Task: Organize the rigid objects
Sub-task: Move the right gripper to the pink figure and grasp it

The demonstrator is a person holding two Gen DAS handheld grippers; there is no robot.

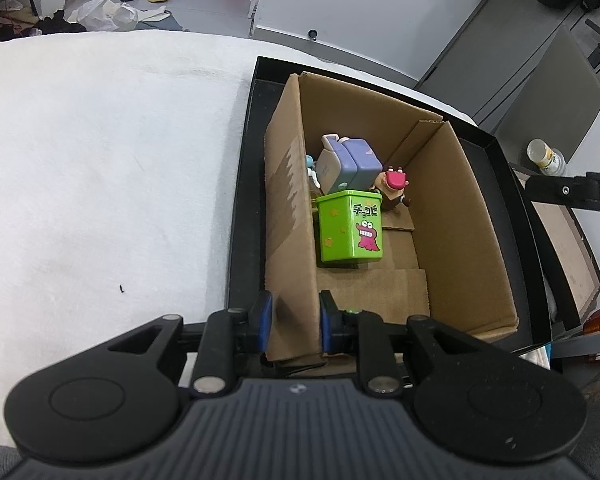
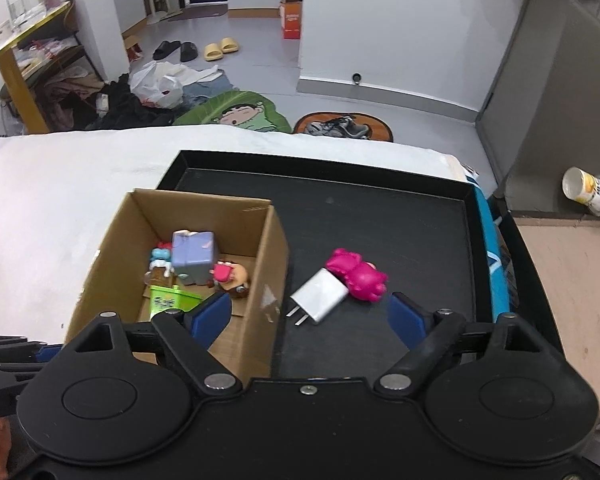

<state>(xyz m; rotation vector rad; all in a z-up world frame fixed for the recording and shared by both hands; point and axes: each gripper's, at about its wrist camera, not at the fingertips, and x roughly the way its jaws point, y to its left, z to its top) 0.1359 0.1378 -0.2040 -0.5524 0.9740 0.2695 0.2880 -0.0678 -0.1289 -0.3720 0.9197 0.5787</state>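
A cardboard box stands in a black tray on a white-covered surface. Inside lie a green tin, a purple block toy and a small figure with a pink mouth. My left gripper is shut on the box's left wall near its front corner. My right gripper is open above the tray, just short of a white charger plug and a pink toy lying outside the box.
A white bottle stands beyond the tray's right edge, beside a wooden board. The white covered surface stretches left of the tray. Slippers, bags and clothes lie on the floor beyond.
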